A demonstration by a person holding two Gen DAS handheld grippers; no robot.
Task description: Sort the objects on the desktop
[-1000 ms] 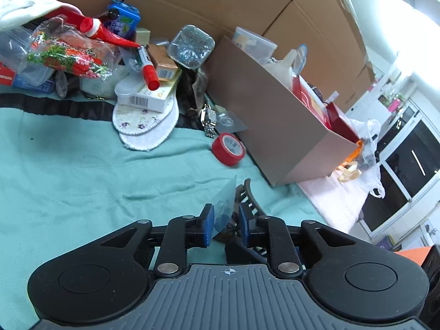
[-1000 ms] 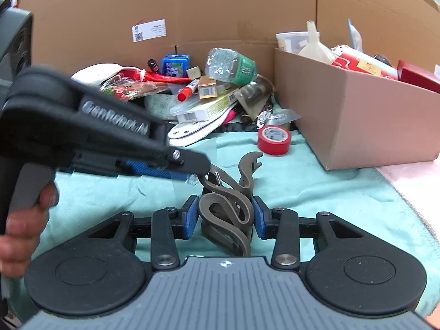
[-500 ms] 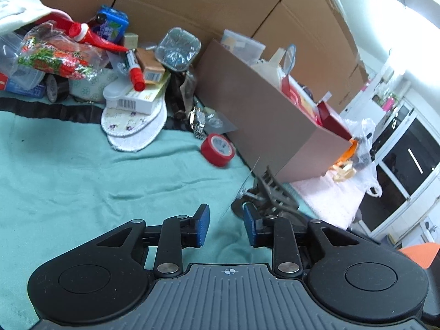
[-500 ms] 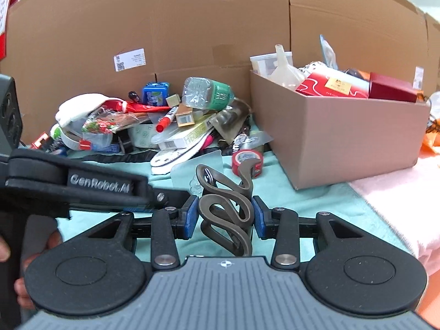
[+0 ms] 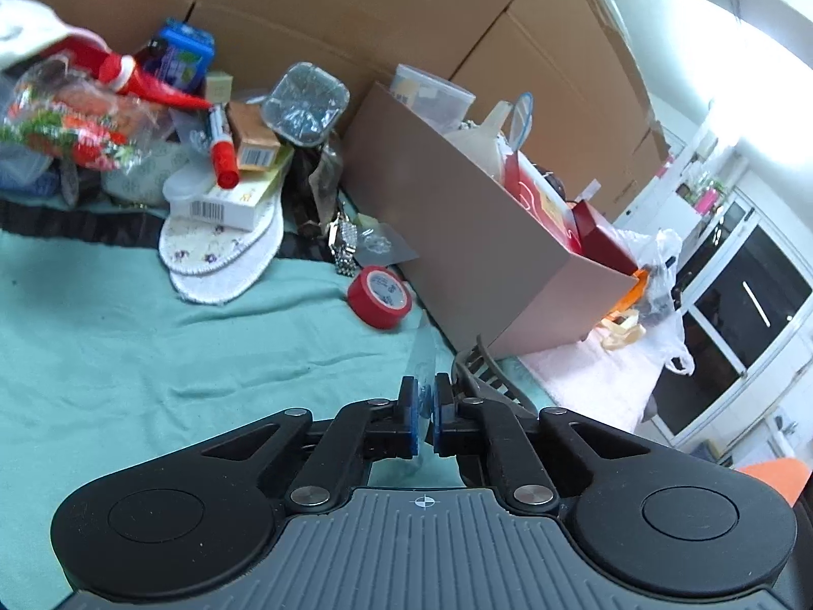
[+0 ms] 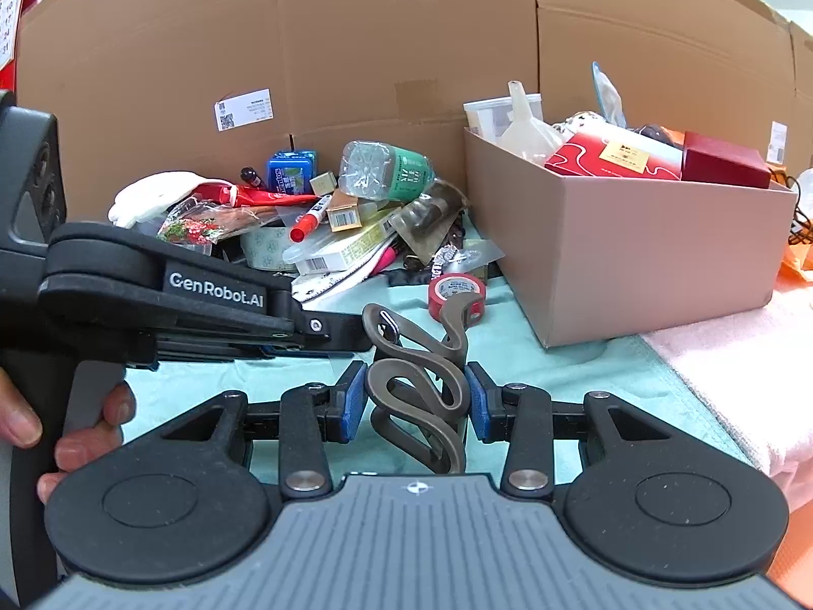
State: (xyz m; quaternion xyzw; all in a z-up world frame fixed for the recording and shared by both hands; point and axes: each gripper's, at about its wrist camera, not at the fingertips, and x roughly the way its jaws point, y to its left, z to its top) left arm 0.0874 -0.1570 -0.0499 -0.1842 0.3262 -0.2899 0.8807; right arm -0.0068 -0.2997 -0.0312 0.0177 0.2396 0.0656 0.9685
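A teal cloth (image 5: 152, 356) covers the bench, cardboard walls behind. The right gripper (image 6: 414, 401) clenches a wavy grey hook (image 6: 416, 386). The left gripper (image 5: 426, 414), jaws just closed, pinches its clear plastic sleeve (image 5: 423, 356). At twelve o'clock lies red tape (image 6: 455, 295); at two, a full brown box (image 6: 635, 259).

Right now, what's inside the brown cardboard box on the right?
The cardboard box holds a white funnel, a clear lidded tub, a red patterned packet and a dark red box. Anything beneath them is hidden by the box wall.
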